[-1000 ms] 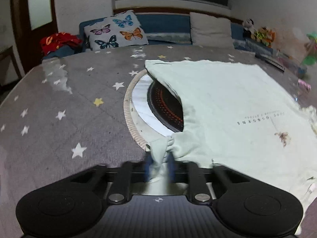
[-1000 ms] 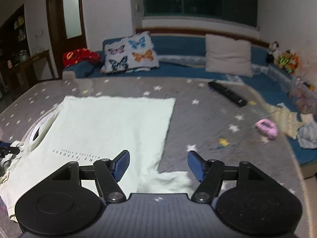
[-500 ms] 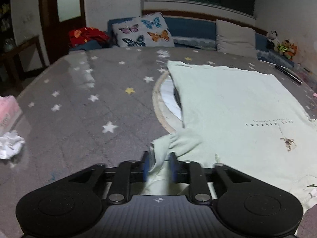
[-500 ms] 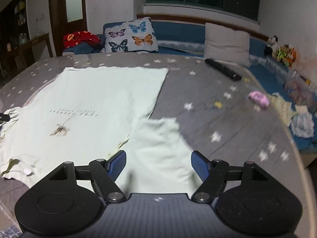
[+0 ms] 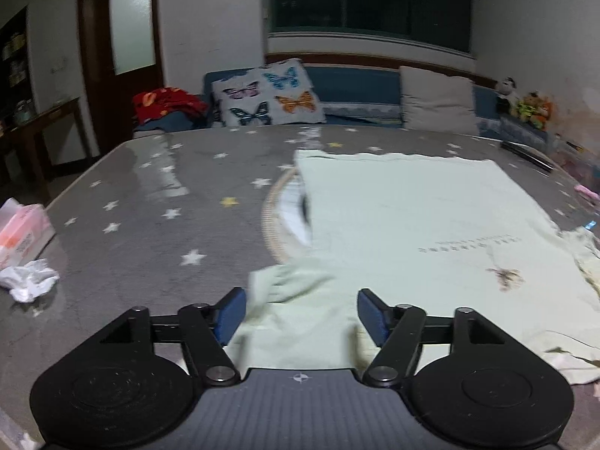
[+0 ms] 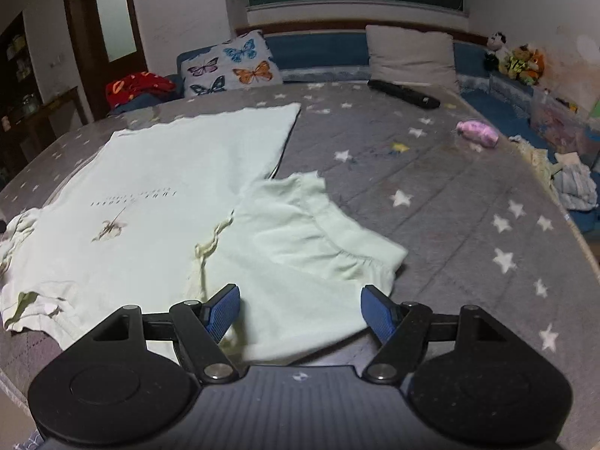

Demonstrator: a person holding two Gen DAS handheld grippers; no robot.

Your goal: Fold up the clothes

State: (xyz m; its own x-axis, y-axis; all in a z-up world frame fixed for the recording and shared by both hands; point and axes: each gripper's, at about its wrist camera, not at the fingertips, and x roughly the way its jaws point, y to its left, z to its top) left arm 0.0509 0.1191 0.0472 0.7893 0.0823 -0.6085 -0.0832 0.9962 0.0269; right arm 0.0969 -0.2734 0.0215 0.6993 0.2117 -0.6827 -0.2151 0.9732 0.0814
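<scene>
A pale green T-shirt (image 5: 412, 217) lies spread face up on the grey star-patterned table, with small dark print on its chest. It also shows in the right wrist view (image 6: 157, 187). My left gripper (image 5: 302, 313) is open, with the shirt's left sleeve (image 5: 296, 300) lying loose between its blue pads. My right gripper (image 6: 301, 311) is open over the shirt's right sleeve (image 6: 311, 240), which lies rumpled on the table.
A round hotplate with a woven rim (image 5: 277, 217) is set in the table, partly under the shirt. A tissue pack (image 5: 22, 232) and crumpled tissue (image 5: 28, 279) lie at left. A black remote (image 6: 403, 93) and a pink object (image 6: 478, 133) lie at right. Cushions line the far bench.
My left gripper has opened and let go of the left sleeve, which now lies on the table. Both grippers have drawn back from the shirt; the right stayed open.
</scene>
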